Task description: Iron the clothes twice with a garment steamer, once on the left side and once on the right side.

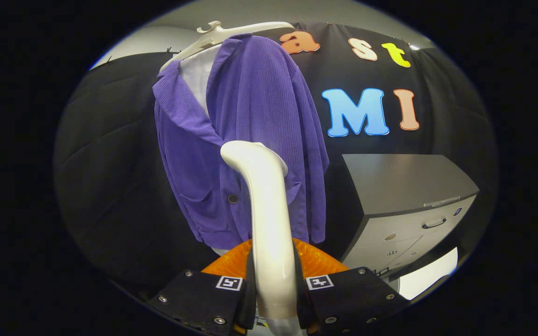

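Gripper view: the claw (274,284) is pinching the white garment steamer (267,219) upright between both fingers, its head reaching the front of the purple cardigan (245,140) hanging on a white hanger (213,35). Neither of the 2 passes is appearing finished, by judgement. Open room is lying left of the garment; the grey cabinet (404,196) is crowding its right edge.

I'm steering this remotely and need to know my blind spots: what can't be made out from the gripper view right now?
- Steamer head: it faces away toward the purple cardigan, so contact or a gap cannot be told.
- Cardigan's middle front: hidden behind the steamer.
- Steamer's lower handle: covered by the gripper, whose fingers press on it from both sides.
- Cabinet drawer labels: too small.
- Hanger hook: blurred.
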Motion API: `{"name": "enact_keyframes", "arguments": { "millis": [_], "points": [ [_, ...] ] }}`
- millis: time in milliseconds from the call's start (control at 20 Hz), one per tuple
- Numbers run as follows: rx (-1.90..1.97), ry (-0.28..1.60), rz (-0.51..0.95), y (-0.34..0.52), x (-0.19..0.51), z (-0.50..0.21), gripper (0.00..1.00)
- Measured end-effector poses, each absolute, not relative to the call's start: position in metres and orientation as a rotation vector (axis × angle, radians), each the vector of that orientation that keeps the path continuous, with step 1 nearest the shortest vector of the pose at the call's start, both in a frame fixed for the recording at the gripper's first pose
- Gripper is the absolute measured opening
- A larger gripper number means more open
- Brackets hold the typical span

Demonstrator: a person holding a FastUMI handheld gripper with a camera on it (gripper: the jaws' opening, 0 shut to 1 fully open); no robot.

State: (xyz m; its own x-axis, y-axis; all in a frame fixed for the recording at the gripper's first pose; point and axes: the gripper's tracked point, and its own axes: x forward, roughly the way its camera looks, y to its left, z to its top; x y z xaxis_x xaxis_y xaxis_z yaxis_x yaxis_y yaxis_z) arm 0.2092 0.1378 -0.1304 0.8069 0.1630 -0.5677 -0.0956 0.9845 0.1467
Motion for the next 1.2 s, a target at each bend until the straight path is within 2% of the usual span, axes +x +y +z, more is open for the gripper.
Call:
{"name": "enact_keyframes", "arguments": {
  "millis": [750,1200],
  "points": [
    [0.023,0.694,0.120,0.135,0.191,-0.201,0.36],
    [0.022,0.855,0.102,0.124,0.165,-0.275,0.36]
  ]
}}
